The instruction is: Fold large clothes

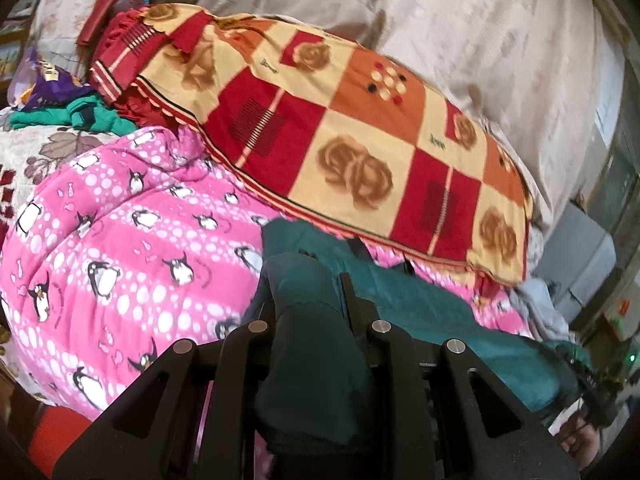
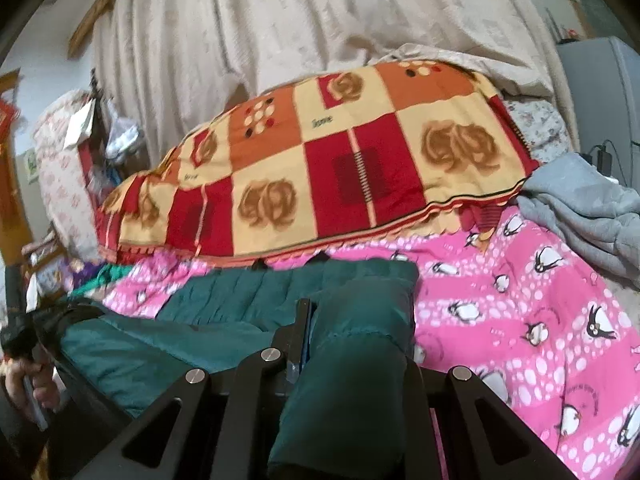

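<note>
The largest item is 1 beige curtain (image 2: 320, 20) hanging across the far side of the scene. Below it lies 1 checked blanket (image 2: 340, 168) in red, orange and cream, draped over a raised mound. Nearer, 1 pink penguin-print quilt (image 2: 520, 312) covers the bed surface. No container with visible contents can be identified.

1 teal padded garment (image 2: 224, 304), the task's thing, lies on the pink quilt, just near of the checked blanket's edge, stretched between the 2 grippers. 1 grey garment (image 2: 580, 216) is bunched at the far right. 1 small green cloth (image 1: 80, 114) lies at the far left, beside the blanket.

The left gripper (image 1: 308, 292) points slightly downward; its jaws are clenched on a fold of the teal garment, which bulges up between the fingers and back over the mechanism. The right gripper (image 2: 344, 320) also points slightly downward; its jaws are clamped tight on another bunched fold of the same garment. In the right wrist view, 1 hand (image 2: 28, 384) shows at the near left, gripping the handle of the left gripper.
</note>
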`<state>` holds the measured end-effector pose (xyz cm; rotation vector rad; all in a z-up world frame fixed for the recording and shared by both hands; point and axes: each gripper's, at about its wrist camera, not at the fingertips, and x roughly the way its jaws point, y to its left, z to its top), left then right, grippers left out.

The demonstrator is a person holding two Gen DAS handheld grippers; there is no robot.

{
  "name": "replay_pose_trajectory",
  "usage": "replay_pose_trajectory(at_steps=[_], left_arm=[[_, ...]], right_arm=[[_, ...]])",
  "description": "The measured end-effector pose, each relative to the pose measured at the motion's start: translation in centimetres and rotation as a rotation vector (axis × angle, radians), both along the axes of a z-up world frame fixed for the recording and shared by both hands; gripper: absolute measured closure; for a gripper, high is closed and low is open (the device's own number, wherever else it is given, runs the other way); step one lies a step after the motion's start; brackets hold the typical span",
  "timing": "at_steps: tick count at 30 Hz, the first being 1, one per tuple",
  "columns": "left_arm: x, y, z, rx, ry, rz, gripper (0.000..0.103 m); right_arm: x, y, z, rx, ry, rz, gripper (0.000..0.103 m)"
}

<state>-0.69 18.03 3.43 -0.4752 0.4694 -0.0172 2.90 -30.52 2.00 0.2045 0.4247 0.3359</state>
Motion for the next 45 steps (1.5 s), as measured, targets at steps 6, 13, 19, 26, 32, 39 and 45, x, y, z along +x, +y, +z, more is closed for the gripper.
replay_pose_trajectory(at_steps=[6, 13, 19, 26, 32, 39, 45], left_arm=[[2.3, 0.2, -0.4, 0.022, -0.005, 0.012, 0.087], [4.8, -0.1, -0.8, 0.081, 0.002, 0.002, 0.087], [6.7, -0.3, -0.4, 0.109, 0.029, 0.007, 0.087], [7.3, -0.3, 3.2, 0.118, -0.043, -0.005, 0.087], [11.5, -0.1, 4.7, 0.088, -0.052, 0.022, 0.087], [18.6, 0.4, 2.8, 0.085, 0.012, 0.068, 0.087], [24.1, 0.1, -0.8, 0.131, 0.106, 0.077, 0.087]], right_arm=[[2.0, -0.1, 0.3, 0.027, -0.005, 0.013, 0.09], [3.3, -0.1, 0.3, 0.056, -0.002, 0.018, 0.09], [4.9, 0.2, 0.6, 0.039, 0.004, 0.021, 0.09], [5.7, 0.3, 2.9, 0.038, -0.044, -0.002, 0.09], [8.3, 1.1, 4.5, 0.02, -0.054, -0.051, 0.09], [15.1, 3.3, 4.7, -0.007, -0.051, -0.121, 0.09], [20.4, 5.0, 2.3, -0.072, -0.026, -0.151, 0.09]])
